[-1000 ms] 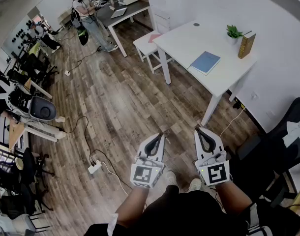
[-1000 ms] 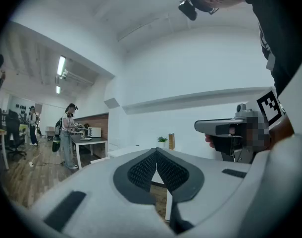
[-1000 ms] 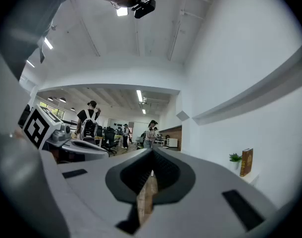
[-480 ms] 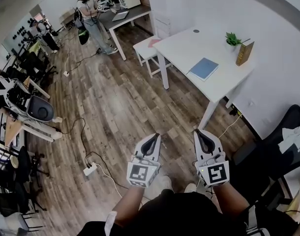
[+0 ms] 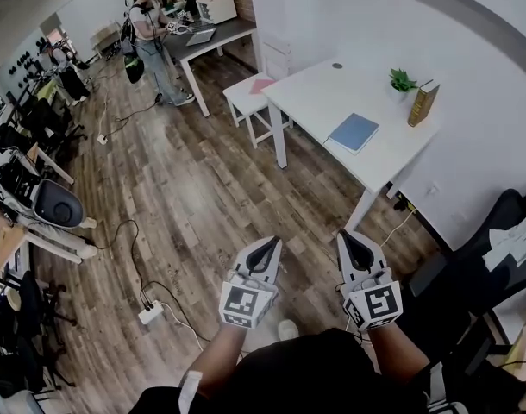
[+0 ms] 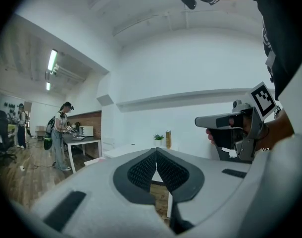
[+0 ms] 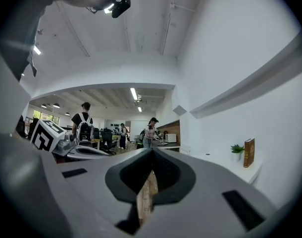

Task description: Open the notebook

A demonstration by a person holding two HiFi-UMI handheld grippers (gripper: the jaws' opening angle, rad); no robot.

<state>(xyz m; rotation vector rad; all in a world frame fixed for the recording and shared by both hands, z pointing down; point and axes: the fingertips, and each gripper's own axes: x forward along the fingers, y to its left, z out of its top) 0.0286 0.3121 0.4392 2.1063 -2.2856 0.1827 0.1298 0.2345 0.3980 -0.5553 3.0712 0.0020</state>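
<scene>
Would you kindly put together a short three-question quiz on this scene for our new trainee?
1. True or false: the blue notebook lies closed on the white table.
2. What stands beside the potted plant? A) a brown book B) a mug C) a desk lamp
3. Fill in: the left gripper and the right gripper, both short of the table and empty, have their jaws ____.

Key: 1 true; 2 A; 3 shut.
</scene>
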